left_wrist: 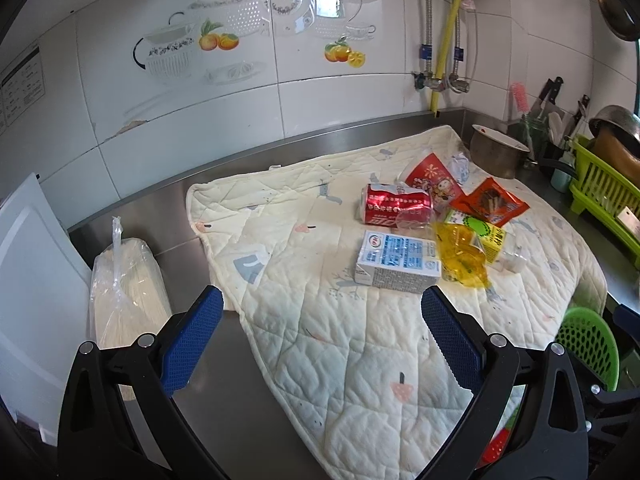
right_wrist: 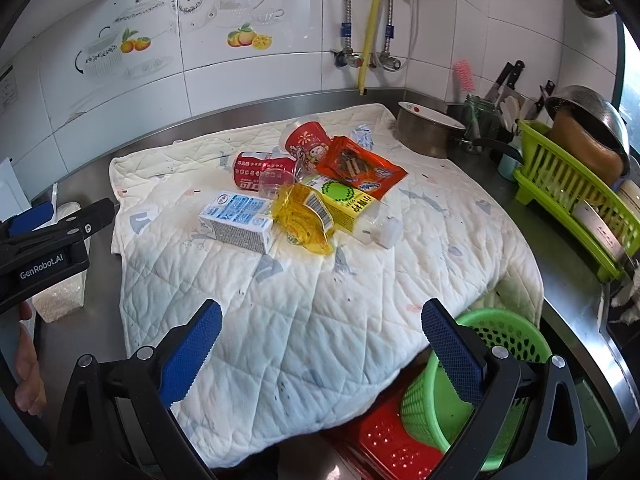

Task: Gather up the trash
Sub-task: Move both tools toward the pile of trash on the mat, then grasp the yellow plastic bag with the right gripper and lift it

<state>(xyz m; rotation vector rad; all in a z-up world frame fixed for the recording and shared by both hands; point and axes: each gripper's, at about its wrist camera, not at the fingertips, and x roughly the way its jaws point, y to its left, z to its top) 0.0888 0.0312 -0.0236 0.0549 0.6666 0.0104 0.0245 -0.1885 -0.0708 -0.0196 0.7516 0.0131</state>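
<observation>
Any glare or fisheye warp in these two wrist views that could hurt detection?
Left wrist: window glare on the wall tiles, shiny highlights on the red can; counter edge bows strongly. Right wrist: glare on the yellow wrapper, bright blown-out window at the right rim; black vignette in the corners. Trash stays sharp in both.

Quilted cloth mat [right_wrist: 320, 300] on brushed steel counter [left_wrist: 240, 400]

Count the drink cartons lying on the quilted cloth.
2. The white and blue carton lies at the near left of the trash pile. The yellow carton lies just right of it, partly under a yellow wrapper. Others may be hidden beneath.
</observation>
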